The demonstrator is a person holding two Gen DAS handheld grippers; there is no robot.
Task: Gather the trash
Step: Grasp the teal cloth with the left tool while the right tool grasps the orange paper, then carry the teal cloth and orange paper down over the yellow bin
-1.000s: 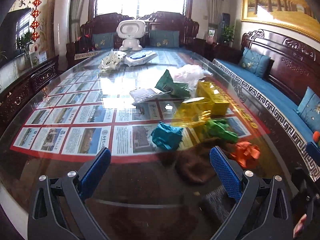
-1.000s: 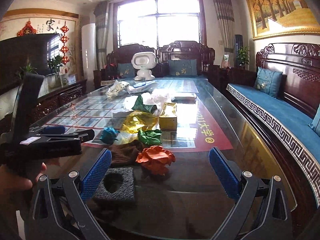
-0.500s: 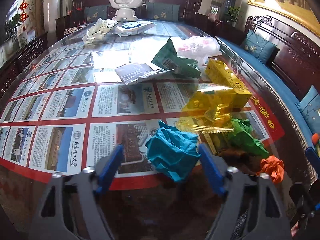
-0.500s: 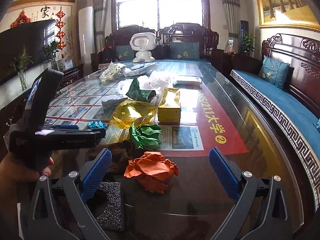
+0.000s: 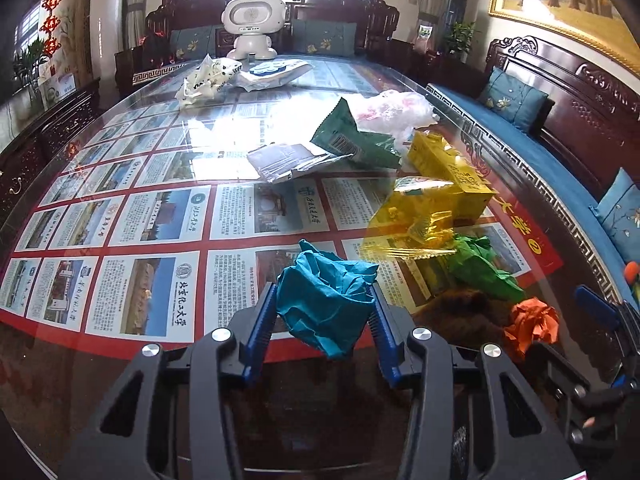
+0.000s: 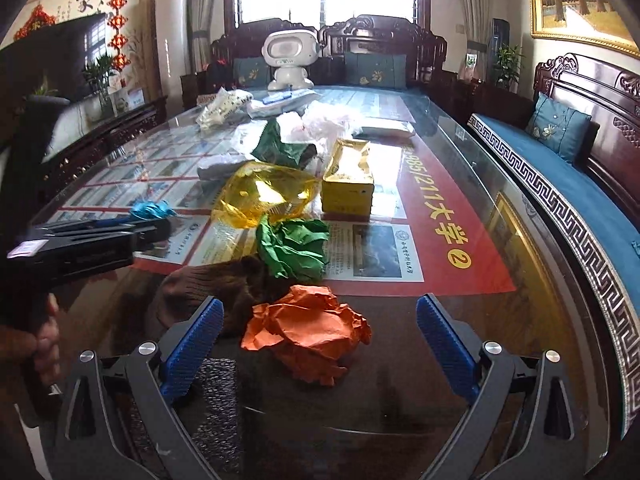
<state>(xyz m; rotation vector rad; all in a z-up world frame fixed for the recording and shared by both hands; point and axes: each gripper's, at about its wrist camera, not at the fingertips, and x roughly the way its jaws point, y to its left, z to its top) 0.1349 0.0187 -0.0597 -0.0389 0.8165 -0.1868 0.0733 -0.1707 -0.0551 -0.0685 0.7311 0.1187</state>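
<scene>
Pickup step: left tongs (image 5: 322, 312) clenched on teal paper wad (image 5: 326, 304), just left of orange paper wad (image 6: 308, 332) on desk (image 6: 440, 360); right tongs (image 6: 320, 340) spread wide astride the orange wad; next, probably lift teal clear.

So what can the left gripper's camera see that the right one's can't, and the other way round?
Only the left view shows the left gripper closed on the teal paper from close up.

Only the right view shows the right gripper open around the orange paper, and the grey foam under its left finger.

Both show the green paper, yellow wrapper, yellow box and white robot toy.
</scene>
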